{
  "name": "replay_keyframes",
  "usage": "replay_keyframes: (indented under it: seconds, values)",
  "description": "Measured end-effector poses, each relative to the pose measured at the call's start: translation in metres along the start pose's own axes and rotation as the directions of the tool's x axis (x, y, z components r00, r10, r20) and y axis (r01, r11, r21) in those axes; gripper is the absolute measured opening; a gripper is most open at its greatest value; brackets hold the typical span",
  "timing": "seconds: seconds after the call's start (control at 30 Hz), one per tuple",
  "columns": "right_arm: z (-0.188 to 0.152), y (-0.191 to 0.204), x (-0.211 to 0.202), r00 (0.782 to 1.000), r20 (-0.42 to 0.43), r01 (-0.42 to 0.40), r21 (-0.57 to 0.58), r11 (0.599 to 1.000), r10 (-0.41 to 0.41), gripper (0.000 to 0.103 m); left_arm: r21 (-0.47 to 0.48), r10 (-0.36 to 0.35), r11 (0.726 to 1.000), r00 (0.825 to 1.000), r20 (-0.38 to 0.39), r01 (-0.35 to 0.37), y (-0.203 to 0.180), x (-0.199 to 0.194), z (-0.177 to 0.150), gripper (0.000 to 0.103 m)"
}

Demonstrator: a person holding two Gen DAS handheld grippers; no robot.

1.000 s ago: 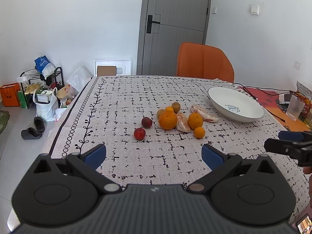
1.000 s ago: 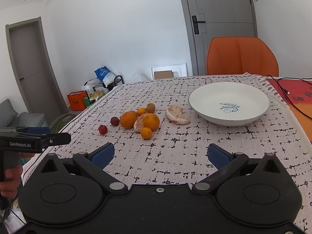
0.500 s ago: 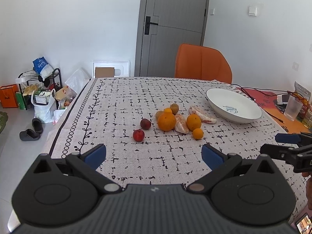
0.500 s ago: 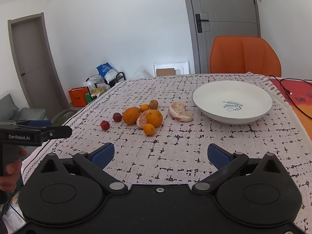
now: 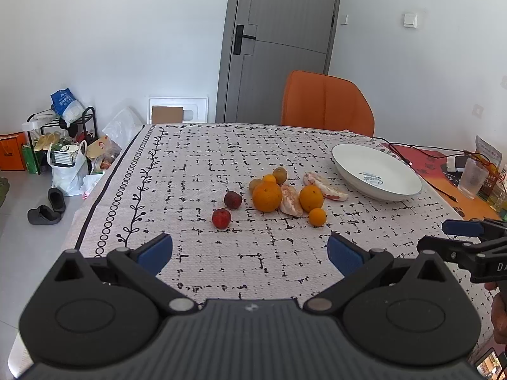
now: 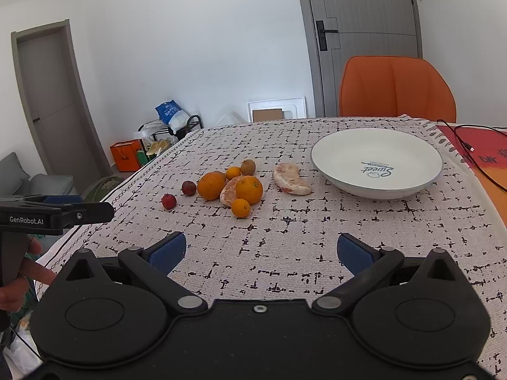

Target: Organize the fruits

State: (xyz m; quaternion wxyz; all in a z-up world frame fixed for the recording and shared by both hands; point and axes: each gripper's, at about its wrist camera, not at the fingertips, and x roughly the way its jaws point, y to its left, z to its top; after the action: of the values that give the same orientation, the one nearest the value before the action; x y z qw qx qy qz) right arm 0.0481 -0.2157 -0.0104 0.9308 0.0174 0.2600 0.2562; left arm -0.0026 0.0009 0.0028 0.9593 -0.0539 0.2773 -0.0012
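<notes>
Both spread and empty, the left hand-held gripper [image 5: 249, 251] and right hand-held gripper [image 6: 259, 251]; one kiwi [image 5: 254, 185] half-hidden behind oranges [image 5: 267, 196].

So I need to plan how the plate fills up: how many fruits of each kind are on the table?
Oranges, whole: 4
Red fruits: 2
Kiwis: 2
Peeled citrus pieces: 2
Total: 10

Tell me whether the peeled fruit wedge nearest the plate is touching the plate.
Apart. The right wrist view shows a strip of patterned tablecloth between the peeled wedge and the rim of the white plate.
</notes>
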Motion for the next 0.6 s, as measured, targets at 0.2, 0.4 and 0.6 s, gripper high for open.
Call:
replay_keyframes:
  seconds: [0.2, 0.4, 0.6]
  values:
    - [-0.0002, -0.0015, -0.0007, 1.000, 0.004, 0.004, 0.003, 1.000, -0.004, 0.103, 0.001, -0.006, 1.000, 1.000, 0.003, 0.006, -0.0006, -0.0010, 0.0002, 0.103]
    - [-0.0003, -0.0007, -0.0007, 1.000, 0.006, 0.008, 0.001, 1.000, -0.008, 0.103, 0.003, -0.008, 1.000, 1.000, 0.004, 0.008, -0.0012, -0.0009, 0.0002, 0.103]
    - [-0.0004, -0.0008, -0.0008, 1.000, 0.014, -0.002, 0.004, 1.000, 0.002, 0.103, 0.003, -0.010, 1.000, 1.000, 0.010, 0.010, -0.0006, 0.0002, 0.0010, 0.103]
